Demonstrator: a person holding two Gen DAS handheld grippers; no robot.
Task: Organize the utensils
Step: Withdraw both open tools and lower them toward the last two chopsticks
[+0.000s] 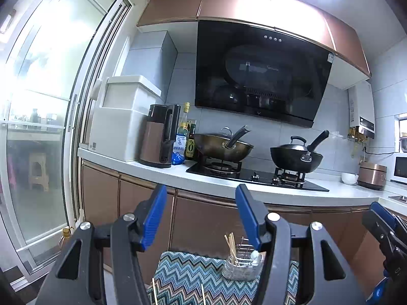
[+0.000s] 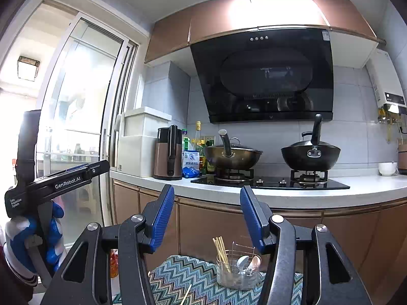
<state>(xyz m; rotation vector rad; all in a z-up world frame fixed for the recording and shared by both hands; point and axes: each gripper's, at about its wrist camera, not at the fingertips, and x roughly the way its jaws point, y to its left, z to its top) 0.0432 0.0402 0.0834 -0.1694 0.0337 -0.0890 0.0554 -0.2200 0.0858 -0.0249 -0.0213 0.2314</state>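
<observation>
Left hand-held gripper (image 1: 201, 218) and right hand-held gripper (image 2: 207, 219): both released, empty | loose chopsticks (image 2: 186, 294) near table's (image 2: 178, 274) front edge: light, stiff, slippery; pinch mid-shaft | glass holder (image 2: 237, 272): fragile.

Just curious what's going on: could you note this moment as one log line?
left gripper open, empty | right gripper open, empty | clear glass utensil holder on zigzag-patterned cloth, holding chopsticks, spoons

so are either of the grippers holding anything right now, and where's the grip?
Nothing held. The left gripper and right gripper both stand open with empty jaws, above the utensil holder on the zigzag cloth.
</observation>
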